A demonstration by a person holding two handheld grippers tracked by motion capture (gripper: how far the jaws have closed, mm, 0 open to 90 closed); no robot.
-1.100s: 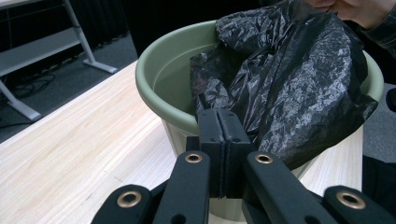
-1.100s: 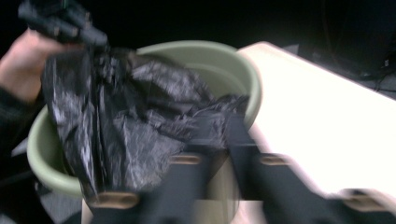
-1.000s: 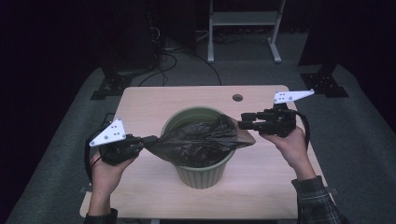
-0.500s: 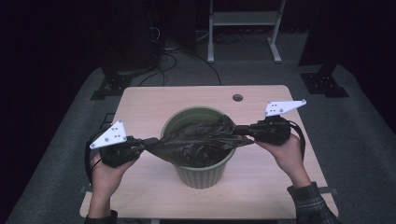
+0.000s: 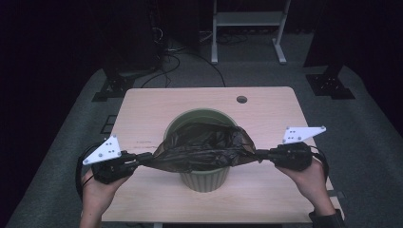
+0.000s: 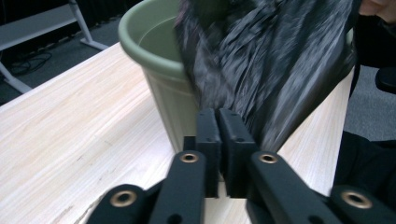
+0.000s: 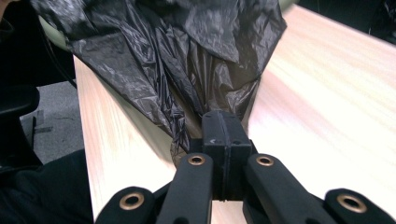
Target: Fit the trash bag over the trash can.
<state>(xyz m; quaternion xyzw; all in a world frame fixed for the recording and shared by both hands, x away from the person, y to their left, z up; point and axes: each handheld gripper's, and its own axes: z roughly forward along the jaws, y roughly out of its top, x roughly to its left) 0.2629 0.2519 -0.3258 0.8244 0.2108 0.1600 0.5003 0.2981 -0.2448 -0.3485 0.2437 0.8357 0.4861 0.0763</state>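
Observation:
A green plastic bin (image 5: 202, 178) stands upright in the middle of the wooden table (image 5: 266, 114). A crumpled black bag (image 5: 204, 147) is pulled taut across its mouth between both grippers. My left gripper (image 5: 142, 160) is shut on the bag's left end, left of the bin. My right gripper (image 5: 263, 156) is shut on the right end, right of the bin. In the left gripper view the jaws (image 6: 218, 121) stand pressed together in front of the bag (image 6: 275, 60) and the bin (image 6: 149, 42). In the right gripper view the jaws (image 7: 223, 126) pinch gathered film of the bag (image 7: 187, 51).
A round cable hole (image 5: 242, 99) sits near the table's far edge. Beyond the table are a white metal stand (image 5: 247, 19), cables on the floor (image 5: 166, 52) and dark stand feet (image 5: 328, 83). Bare tabletop lies on all sides of the bin.
The right gripper has moved toward the near edge and closed on the bag's right end. The left hand has drifted slightly nearer. The bag now stretches flatter and wider across the bin.

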